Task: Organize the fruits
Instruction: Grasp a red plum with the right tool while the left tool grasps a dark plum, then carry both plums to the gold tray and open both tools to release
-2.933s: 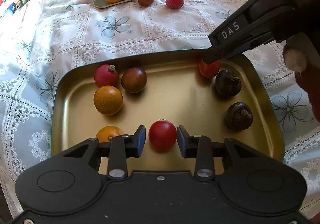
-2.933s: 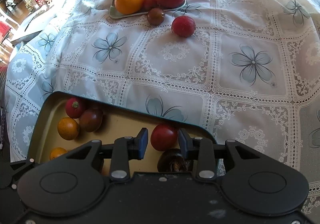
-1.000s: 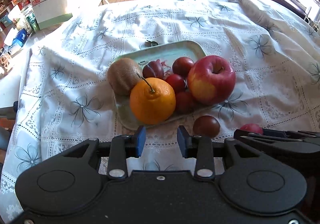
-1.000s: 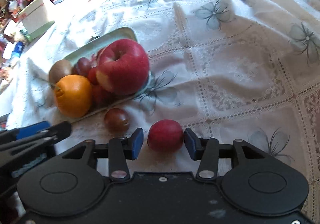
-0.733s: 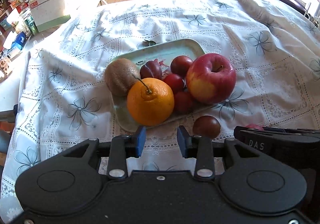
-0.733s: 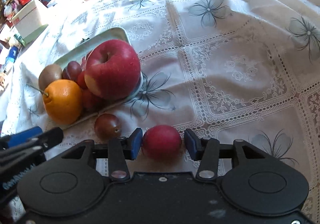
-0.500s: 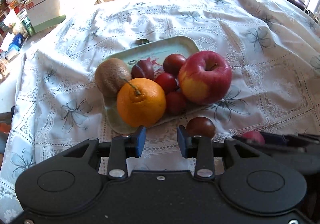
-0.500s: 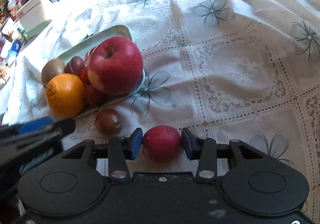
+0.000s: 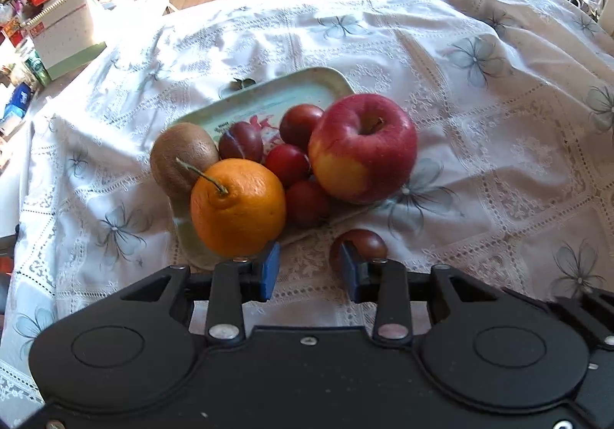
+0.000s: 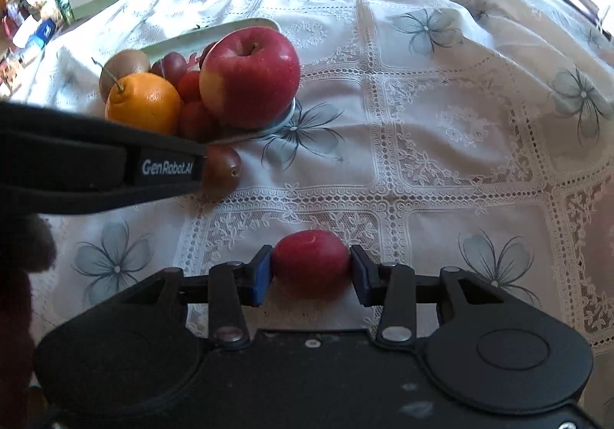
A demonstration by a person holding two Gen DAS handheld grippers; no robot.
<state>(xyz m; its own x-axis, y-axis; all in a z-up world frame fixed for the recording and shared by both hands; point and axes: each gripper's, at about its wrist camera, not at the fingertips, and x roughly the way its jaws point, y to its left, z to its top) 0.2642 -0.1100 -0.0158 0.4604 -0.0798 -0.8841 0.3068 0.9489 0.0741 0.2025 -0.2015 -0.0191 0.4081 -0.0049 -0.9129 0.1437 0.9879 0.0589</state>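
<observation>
Clamping the small round red fruit [image 10: 311, 256] against the lace-clothed table [image 10: 441, 160], the right claw [image 10: 311, 273] risks squeezing it out sideways; the empty, parted left claw [image 9: 309, 269] may nudge the dark brown fruit [image 9: 362, 243] rolling.

1 apple [image 9: 362, 149], 1 orange [image 9: 238, 207], 1 kiwi [image 9: 182, 156], 1 tray [image 9: 291, 93], 2 grippers.
</observation>
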